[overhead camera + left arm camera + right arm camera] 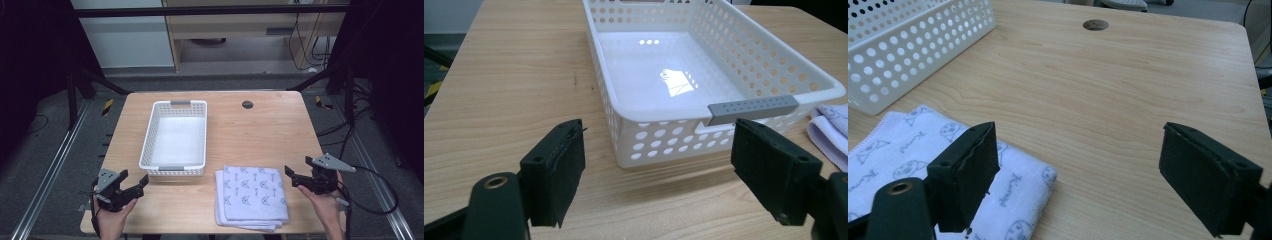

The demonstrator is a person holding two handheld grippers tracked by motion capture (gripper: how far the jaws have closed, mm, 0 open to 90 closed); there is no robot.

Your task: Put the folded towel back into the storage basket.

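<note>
High view: white perforated basket (175,137) at table (260,130) centre-left, empty; folded patterned cloth (251,196) just beside its near right corner. Left tool (131,186) and right tool (295,176) at near corners, both held by hands.

Left gripper view: jaws wide apart, nothing between, basket ahead.

Right gripper view: jaws wide apart, empty, above cloth edge.

We see a light wooden table (260,125) on grey carpet (45,145), a pale cabinet (240,30) at upper centre, dark curtains both sides.
</note>
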